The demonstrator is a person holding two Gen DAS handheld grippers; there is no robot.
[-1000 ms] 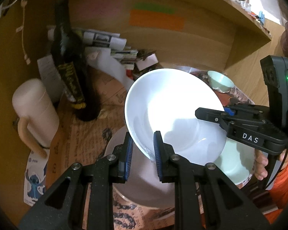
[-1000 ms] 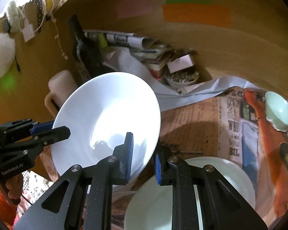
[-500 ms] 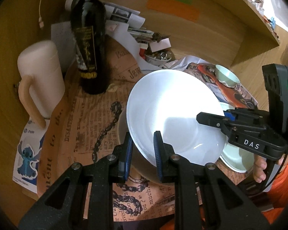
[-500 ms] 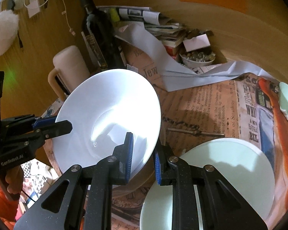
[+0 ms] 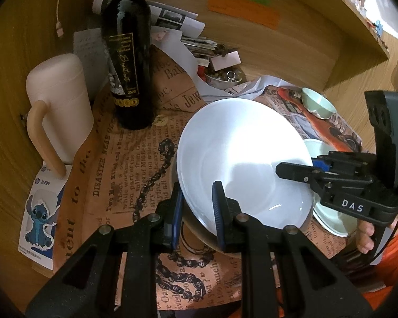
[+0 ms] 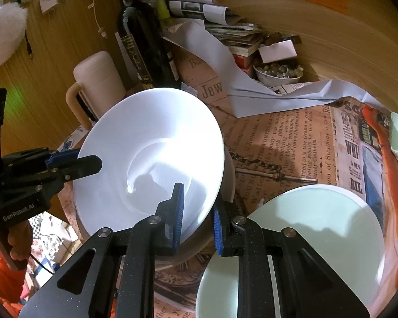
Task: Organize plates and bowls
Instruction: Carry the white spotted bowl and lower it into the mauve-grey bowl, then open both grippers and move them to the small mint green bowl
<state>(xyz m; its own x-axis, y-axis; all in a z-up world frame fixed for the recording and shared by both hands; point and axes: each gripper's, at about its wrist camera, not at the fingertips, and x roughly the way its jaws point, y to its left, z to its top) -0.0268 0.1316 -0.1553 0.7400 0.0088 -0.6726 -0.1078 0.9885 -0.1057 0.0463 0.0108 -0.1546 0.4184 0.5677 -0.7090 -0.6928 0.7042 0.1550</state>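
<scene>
I see the white bowl (image 5: 241, 159) held between my two grippers, its open face turned up and tipped toward the wine bottle (image 5: 127, 53), the far rim higher than the near one. It is round, so it has no long axis to speak of. It sits partly inside a second, beige bowl (image 5: 199, 228) beneath it; only that one's near wall shows, and I cannot tell whether the two touch all the way round.

My left gripper (image 5: 197, 212) is clenched on the white bowl's near-left rim, one blue pad inside and one outside the wall. My right gripper (image 6: 196, 214) is clamped the same way on the opposite rim, its jaws nearly together with the thin wall between them. In the left wrist view the right gripper reaches in from the side away from the bottle; a hand (image 5: 366, 235) shows under it.

Relative to the bottle: the bowl is in front of it and a little to the right, over the printed newspaper sheet (image 5: 135, 164). The pink lidded mug (image 5: 58, 100) stands just left of the bottle. The pale green plate (image 6: 305, 238) lies beyond the bowl on the side away from the bottle, and a small green bowl (image 5: 317, 103) is farther right still. A dish of small odds and ends (image 6: 278, 74) sits right of the bottle, near the back wall
</scene>
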